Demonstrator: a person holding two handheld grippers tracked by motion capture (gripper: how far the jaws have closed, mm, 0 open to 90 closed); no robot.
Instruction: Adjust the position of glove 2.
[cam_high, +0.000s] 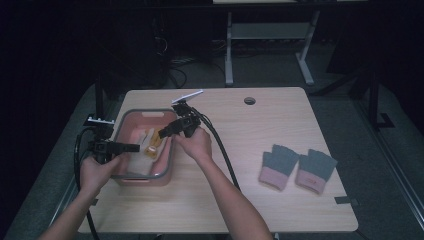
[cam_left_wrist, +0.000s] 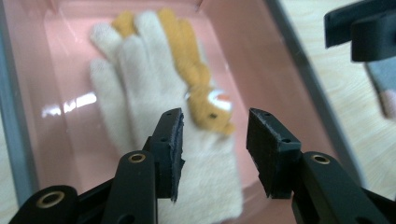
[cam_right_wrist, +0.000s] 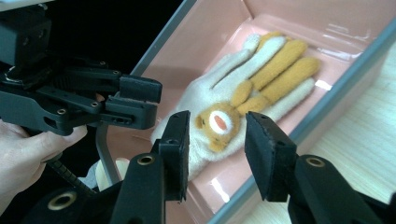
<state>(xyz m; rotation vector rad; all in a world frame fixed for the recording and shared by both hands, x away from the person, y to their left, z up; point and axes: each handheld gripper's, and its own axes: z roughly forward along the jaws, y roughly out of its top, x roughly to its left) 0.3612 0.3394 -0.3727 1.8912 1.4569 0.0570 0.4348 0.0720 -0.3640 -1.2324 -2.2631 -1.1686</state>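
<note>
Both grippers, L (cam_left_wrist: 215, 140) & R (cam_right_wrist: 217, 140), jaws apart, empty, over cream bear glove (cam_right_wrist: 224, 107) in pink tub (cam_right_wrist: 299, 126). Risk: pinch bear patch only, glove slips.

Pair of grey fingerless knit gloves with pink cuffs (cam_high: 297, 169) lying side by side, right half of light wooden bench (cam_high: 240, 200), round cable hole (cam_high: 249, 100) near far edge

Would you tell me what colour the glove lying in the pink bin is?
Cream, with an orange-tan bear figure on it; the glove shows best in the right gripper view.
</note>
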